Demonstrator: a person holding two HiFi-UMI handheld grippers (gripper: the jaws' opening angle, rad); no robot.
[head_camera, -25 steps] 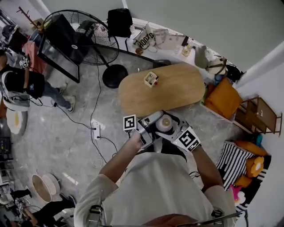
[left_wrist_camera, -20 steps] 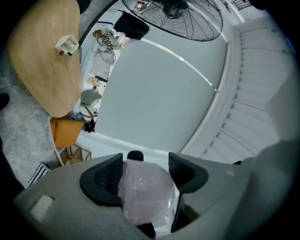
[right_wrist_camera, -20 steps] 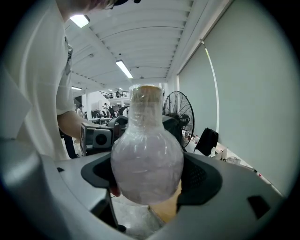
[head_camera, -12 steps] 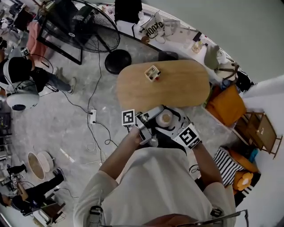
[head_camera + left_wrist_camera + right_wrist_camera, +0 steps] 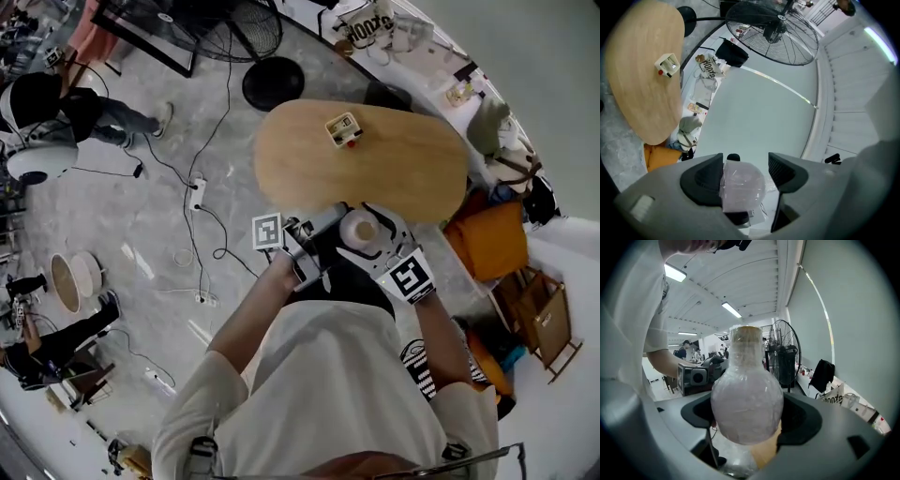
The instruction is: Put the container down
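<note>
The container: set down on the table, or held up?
Held up: the right hand-held gripper clamps the container near the person's chest, off the table.

Ceiling light strips (image 5: 675, 273) give bright, even, cool light. Shadows on the polished floor (image 5: 122, 225) are faint, and it carries a pale sheen. All views bow strongly toward their edges, bending the tabletop (image 5: 403, 187) rim, and both gripper views have black corners. There the bodies of the left gripper (image 5: 745, 173) and right gripper (image 5: 750, 414) are soft and out of focus, and the wrapped container (image 5: 746, 399) shows hazy highlights.
</note>
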